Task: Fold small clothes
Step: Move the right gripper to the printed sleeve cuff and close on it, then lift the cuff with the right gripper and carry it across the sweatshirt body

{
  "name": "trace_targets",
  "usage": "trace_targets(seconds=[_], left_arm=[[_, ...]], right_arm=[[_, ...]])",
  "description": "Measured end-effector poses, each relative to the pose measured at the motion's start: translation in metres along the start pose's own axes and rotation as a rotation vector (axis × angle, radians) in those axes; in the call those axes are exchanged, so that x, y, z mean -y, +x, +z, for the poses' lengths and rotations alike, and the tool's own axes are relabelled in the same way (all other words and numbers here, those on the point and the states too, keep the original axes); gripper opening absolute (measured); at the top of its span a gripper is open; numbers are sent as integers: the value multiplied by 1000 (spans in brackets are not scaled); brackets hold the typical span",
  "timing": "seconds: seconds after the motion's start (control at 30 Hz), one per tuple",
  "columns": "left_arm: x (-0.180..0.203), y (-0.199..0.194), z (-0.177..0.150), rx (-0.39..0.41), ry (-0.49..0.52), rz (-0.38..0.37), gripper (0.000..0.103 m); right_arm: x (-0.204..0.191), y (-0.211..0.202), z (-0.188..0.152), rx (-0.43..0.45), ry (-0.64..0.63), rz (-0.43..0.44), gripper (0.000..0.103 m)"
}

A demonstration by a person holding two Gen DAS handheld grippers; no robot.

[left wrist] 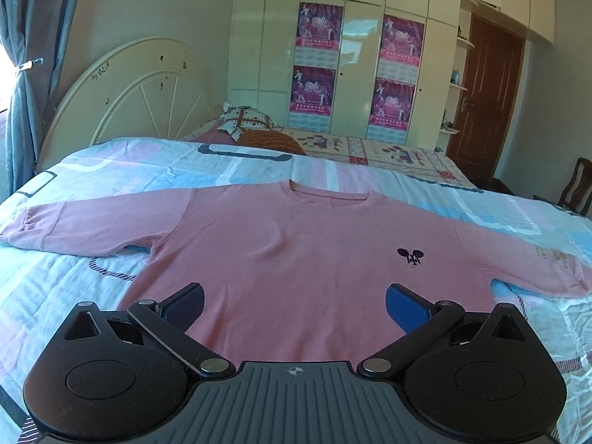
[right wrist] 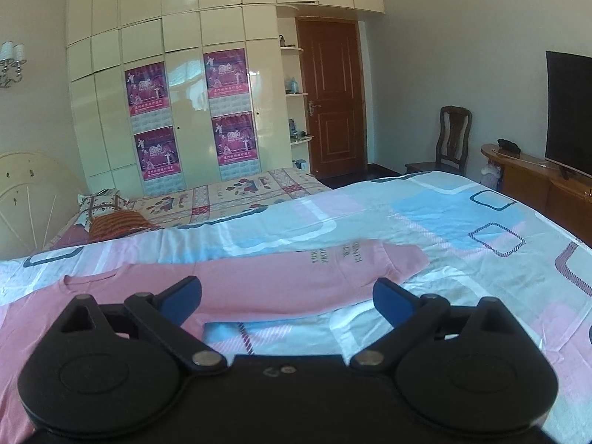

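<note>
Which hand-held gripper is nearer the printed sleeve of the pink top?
Right. The right hand-held gripper hangs open just short of the printed sleeve. The left hand-held gripper hangs open over the pink top near its hem, the sleeve far off.

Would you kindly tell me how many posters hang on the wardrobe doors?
4: upper left poster, lower left poster, upper right poster, lower right poster, in two stacked pairs on the wardrobe.

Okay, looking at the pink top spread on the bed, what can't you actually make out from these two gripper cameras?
- Pink long-sleeved knit top: bottom hem, left wrist view, hidden behind the open left gripper.
- Its lettered sleeve: print too small and sideways to read, right wrist view.
- Its other sleeve: absent from the right wrist view, beyond the edge past the open right gripper.
</note>
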State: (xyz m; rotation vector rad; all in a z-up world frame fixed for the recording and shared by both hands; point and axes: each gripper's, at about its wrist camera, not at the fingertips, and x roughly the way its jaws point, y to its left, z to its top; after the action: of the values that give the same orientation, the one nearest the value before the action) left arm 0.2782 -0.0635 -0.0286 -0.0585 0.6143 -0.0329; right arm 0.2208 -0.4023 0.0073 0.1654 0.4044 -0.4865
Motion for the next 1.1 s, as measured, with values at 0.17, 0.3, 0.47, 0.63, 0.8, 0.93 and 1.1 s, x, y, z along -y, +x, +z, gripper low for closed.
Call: trace_targets(seconds=[0.17,0.3,0.47,0.63,0.8,0.93,1.1], left_arm=[[43,37,4,-61,31,40,103],[74,57,4,-100,66,62,103],[100,75,4,-138,110,86,103],[118,85,8,-148,140,95,103],[127,92,14,-153,136,93,103],[129,98,18,-152,136,92,103],[129,108,18,-164,132,103,103]], right_arm=[[50,55,9,-36,48,-44,89],[95,108,11,-117,137,-56,50],[149,168,-3,-181,289,-106,52],[187,215,-21,-239,425,-80,52],[192,234,-31,-229,458,-14,25],[181,231,-22,-191,379,16,8],[167,212,-12,-47,134,20,7]])
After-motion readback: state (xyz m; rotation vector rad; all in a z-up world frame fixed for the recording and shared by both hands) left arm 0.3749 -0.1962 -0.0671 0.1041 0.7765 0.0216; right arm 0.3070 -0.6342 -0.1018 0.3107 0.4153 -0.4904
